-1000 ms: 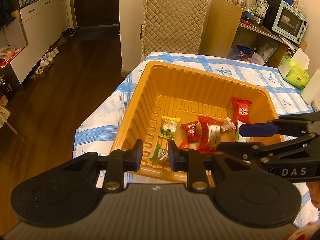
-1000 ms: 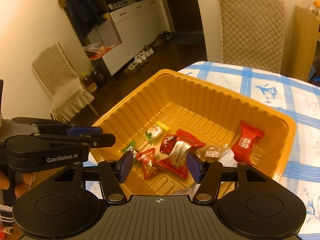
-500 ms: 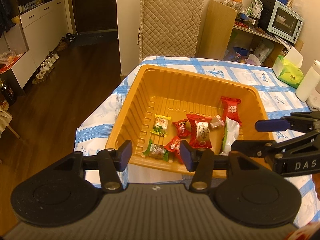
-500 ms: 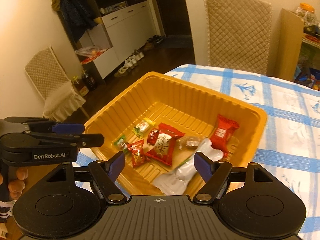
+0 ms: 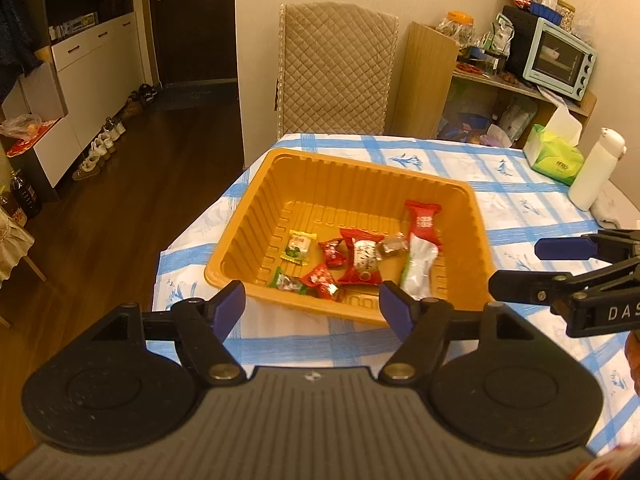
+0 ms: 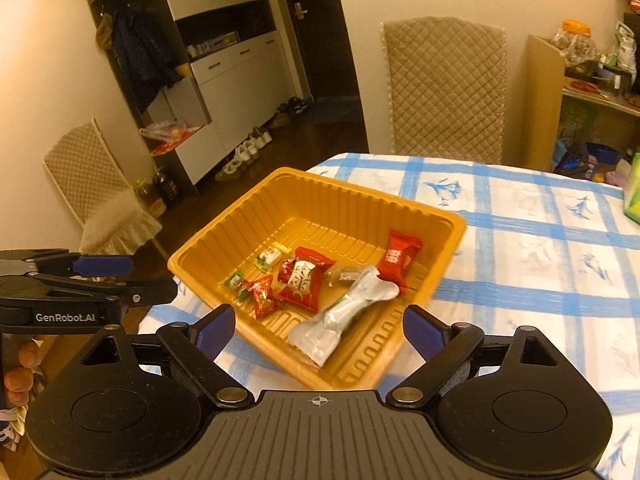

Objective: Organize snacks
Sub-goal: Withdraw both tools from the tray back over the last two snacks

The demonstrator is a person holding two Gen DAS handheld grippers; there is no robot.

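Both grippers stand open over the near rim of an orange tray [image 5: 256, 208], and neither one holds anything. The left gripper [image 5: 310, 306] has just been opening, with only air between its blue-tipped fingers [image 5: 228, 304]. The right gripper [image 6: 318, 326] has also just been opening and stands wider still, likewise with nothing between its fingers.

The tray sits on a blue-checked tablecloth [image 5: 520, 208], close to the table's corner. All the snacks lie inside the tray. A long silver-white packet [image 5: 418, 266] lies with its long axis running from the tray's near wall toward the far wall. A red packet [image 5: 423, 222] lies just beyond it, touching its far end. A larger red packet [image 5: 362, 258] lies beside the silver one, and small candies lie near it, including a yellow-green one [image 5: 299, 246].

Only the left wrist view shows a green tissue box [image 5: 554, 156], a white bottle [image 5: 596, 170] and a small oven [image 5: 558, 60], all beyond the tray. Only the right wrist view shows fingers of the person's hand [image 6: 18, 376] gripping the left gripper's handle, and a second quilted chair [image 6: 86, 184] off the tray's left side.
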